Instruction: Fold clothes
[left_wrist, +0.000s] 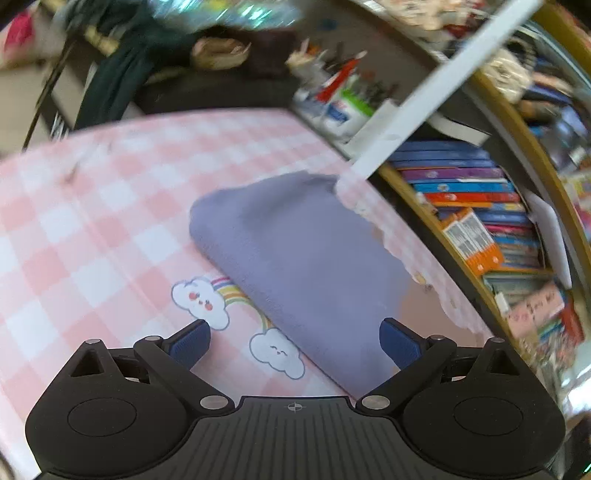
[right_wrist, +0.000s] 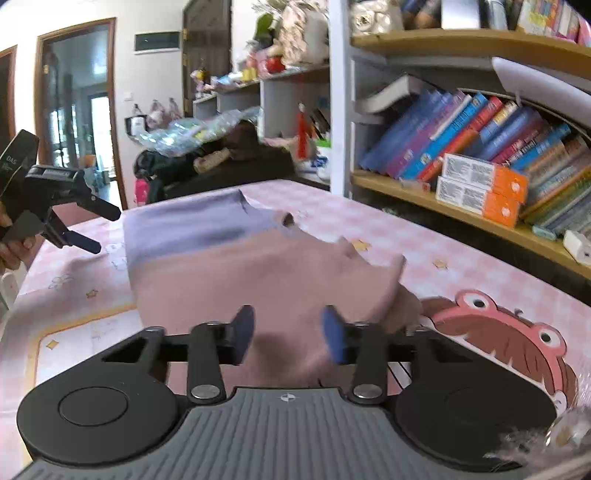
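A folded garment lies on the pink checked tablecloth (right_wrist: 424, 240). In the right wrist view its far part is purple (right_wrist: 192, 225) and its near part is dusty pink (right_wrist: 258, 273), with a rumpled right edge. My right gripper (right_wrist: 288, 317) is open just over the near pink edge, with nothing pinched between its blue pads. In the left wrist view the garment (left_wrist: 295, 240) looks purple and runs diagonally toward the table's right edge. My left gripper (left_wrist: 295, 328) is open above the cloth, and its right pad (left_wrist: 399, 341) overlaps the garment's near corner. The right wrist view shows the left gripper (right_wrist: 99, 229) open, left of the garment and apart from it.
A wooden bookshelf (right_wrist: 461, 212) packed with books and two orange boxes (right_wrist: 480, 188) runs along the table's right side. A white upright post (left_wrist: 424, 96) stands at the far right corner. Cluttered shelves and dark bags (right_wrist: 166, 166) sit beyond the far edge. A hand (right_wrist: 13, 247) holds the left gripper.
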